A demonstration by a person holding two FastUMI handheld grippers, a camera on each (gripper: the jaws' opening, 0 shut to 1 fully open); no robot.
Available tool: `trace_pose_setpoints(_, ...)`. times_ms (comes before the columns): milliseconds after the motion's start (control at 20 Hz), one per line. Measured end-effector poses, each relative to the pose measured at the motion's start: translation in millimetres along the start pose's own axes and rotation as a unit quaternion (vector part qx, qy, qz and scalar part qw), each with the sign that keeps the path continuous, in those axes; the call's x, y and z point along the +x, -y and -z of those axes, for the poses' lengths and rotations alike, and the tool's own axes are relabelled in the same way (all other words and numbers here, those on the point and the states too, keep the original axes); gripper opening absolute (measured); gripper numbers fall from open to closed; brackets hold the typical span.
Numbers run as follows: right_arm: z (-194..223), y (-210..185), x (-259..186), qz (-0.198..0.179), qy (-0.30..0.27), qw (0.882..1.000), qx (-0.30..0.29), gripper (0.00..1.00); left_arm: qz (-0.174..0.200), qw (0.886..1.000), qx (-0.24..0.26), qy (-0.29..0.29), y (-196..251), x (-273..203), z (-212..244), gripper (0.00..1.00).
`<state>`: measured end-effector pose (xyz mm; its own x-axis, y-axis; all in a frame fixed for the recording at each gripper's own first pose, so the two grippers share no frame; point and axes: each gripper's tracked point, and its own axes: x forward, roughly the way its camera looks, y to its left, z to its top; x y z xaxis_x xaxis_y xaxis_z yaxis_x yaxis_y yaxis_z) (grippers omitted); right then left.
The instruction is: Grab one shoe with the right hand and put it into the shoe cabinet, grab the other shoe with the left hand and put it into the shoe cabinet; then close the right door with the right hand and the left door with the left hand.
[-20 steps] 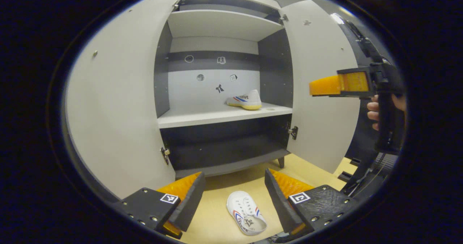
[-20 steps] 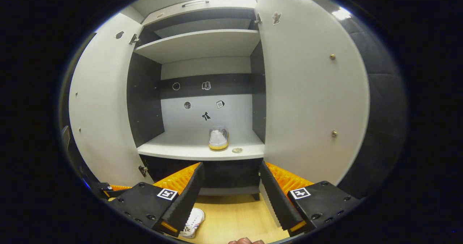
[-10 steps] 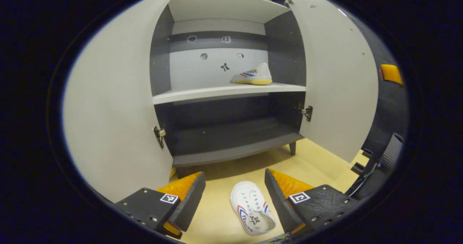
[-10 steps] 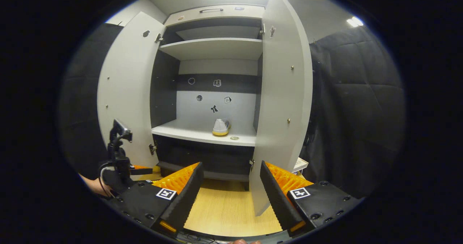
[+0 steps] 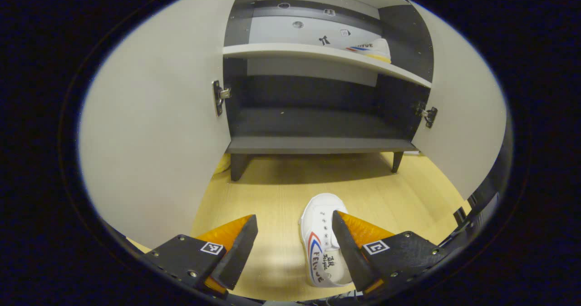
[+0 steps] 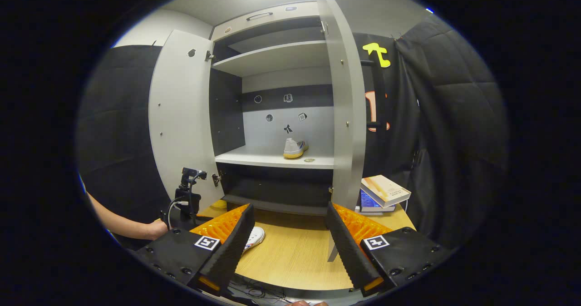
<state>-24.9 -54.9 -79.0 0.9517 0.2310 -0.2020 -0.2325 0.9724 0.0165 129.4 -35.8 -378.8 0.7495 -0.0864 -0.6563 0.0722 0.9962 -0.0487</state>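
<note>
Left gripper (image 5: 290, 244), released, low centre above floor shoe (image 5: 323, 242); right gripper (image 6: 287, 233) released; 1 shoe (image 6: 295, 148) mid-frame on shelf of cabinet (image 6: 272, 56), both doors open.
</note>
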Motion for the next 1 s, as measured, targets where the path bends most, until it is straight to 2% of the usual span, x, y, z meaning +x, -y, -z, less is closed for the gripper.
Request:
trace_pose_setpoints(100, 6.4, 3.0, 2.1, 0.003, -0.009, 1.000, -0.007, 0.97, 0.000, 1.000, 0.001, -0.025, -2.7, 13.3, 15.2, 0.94)
trace_pose_setpoints(150, 8.2, 4.8, 3.7, 0.007, -0.013, 1.000, -0.010, 0.97, 0.007, 0.999, -0.002, -0.036, 0.0, 16.5, 23.2, 0.99)
trace_pose_setpoints(200, 12.3, 6.1, 7.5, 0.012, -0.023, 1.000, -0.013, 0.97, 0.019, 0.998, -0.008, -0.052, 4.7, 22.3, 31.4, 0.94)
trace_pose_setpoints(250, 18.9, 6.3, 10.0, 0.019, -0.036, 0.999, -0.015, 0.97, 0.031, 0.997, -0.010, -0.073, 7.8, 24.9, 39.5, 0.95)
trace_pose_setpoints(350, 22.5, 7.8, 12.8, 0.032, -0.048, 0.998, -0.014, 0.97, 0.038, 0.995, -0.003, -0.095, 11.2, 34.1, 53.0, 1.00)
trace_pose_setpoints(400, 24.3, 8.3, 14.0, 0.038, -0.052, 0.998, -0.017, 0.93, 0.039, 0.993, -0.007, -0.110, 14.3, 40.7, 62.7, 1.00)
trace_pose_setpoints(450, 26.5, 9.2, 14.7, 0.046, -0.057, 0.997, -0.021, 0.97, 0.046, 0.991, -0.016, -0.128, 18.8, 43.3, 72.4, 1.00)
trace_pose_setpoints(600, 29.9, 9.2, 20.2, 0.066, -0.065, 0.995, -0.031, 0.97, 0.080, 0.987, -0.026, -0.139, 26.9, 50.5, 83.4, 0.70)
trace_pose_setpoints(650, 32.1, 7.6, 20.6, 0.068, -0.069, 0.995, -0.034, 0.97, 0.085, 0.986, -0.027, -0.143, 28.6, 50.7, 87.3, 0.74)
trace_pose_setpoints(700, 33.2, 7.3, 22.7, 0.072, -0.072, 0.994, -0.037, 0.97, 0.088, 0.984, -0.034, -0.151, 30.2, 52.8, 89.2, 0.74)
trace_pose_setpoints(750, 32.6, 7.4, 23.5, 0.076, -0.071, 0.994, -0.038, 0.97, 0.108, 0.980, -0.046, -0.159, 36.1, 52.9, 90.4, 0.74)
trace_pose_setpoints(800, 31.4, 7.0, 25.0, 0.079, -0.068, 0.994, -0.040, 0.97, 0.108, 0.978, -0.064, -0.165, 38.8, 51.4, 89.4, 0.74)
trace_pose_setpoints(850, 31.1, 6.3, 26.5, 0.083, -0.066, 0.993, -0.043, 0.97, 0.109, 0.976, -0.072, -0.175, 38.4, 47.5, 87.7, 0.46)
trace_pose_setpoints(900, 30.3, 5.8, 28.1, 0.087, -0.065, 0.993, -0.045, 0.93, 0.112, 0.976, -0.066, -0.177, 37.4, 47.4, 86.3, 0.52)
trace_pose_setpoints(1000, 29.8, 5.8, 30.8, 0.096, -0.063, 0.992, -0.046, 0.93, 0.111, 0.975, -0.056, -0.186, 38.3, 46.7, 88.8, 0.50)
